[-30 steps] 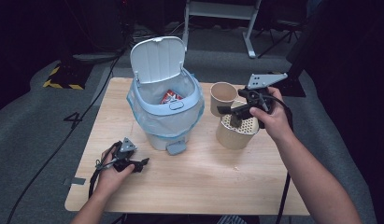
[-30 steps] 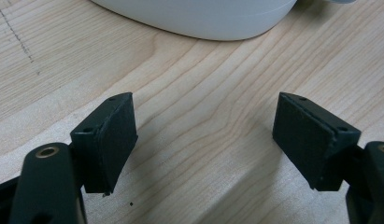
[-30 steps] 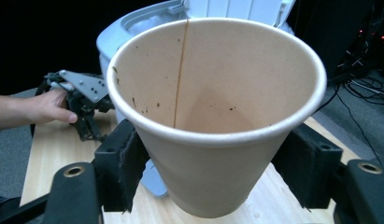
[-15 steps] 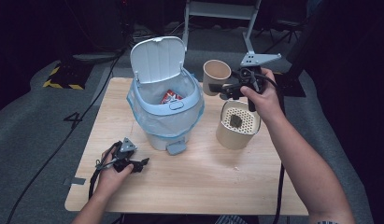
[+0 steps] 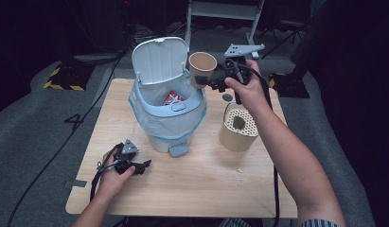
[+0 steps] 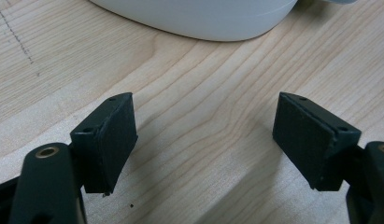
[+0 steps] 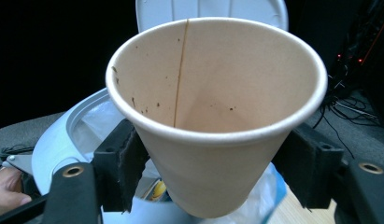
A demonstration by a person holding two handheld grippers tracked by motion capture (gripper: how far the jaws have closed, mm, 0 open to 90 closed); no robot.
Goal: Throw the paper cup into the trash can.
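Note:
A tan paper cup [image 5: 202, 66] hangs in the air at the right rim of the pale blue pedal bin [image 5: 166, 118], whose lid [image 5: 160, 59] stands up. My right gripper [image 5: 208, 81] is shut on the cup's lower part. In the right gripper view the pads press both sides of the cup [image 7: 217, 140], which is empty with brown stains inside, and the bin's bag [image 7: 101, 126] lies below. My left gripper [image 5: 142, 166] rests on the table at the front left, open; in its own view the left gripper [image 6: 206, 140] has bare wood between its pads.
A red packet [image 5: 173, 98] lies inside the bin. A tan perforated container [image 5: 237, 130] with a dark piece on top stands right of the bin. A small dark disc [image 5: 226, 97] lies behind it. The bin's white base [image 6: 203, 18] is just ahead of the left gripper.
The right gripper has carried the cup left and upward, from beside the tan container to the bin's rim. The left gripper has stayed put.

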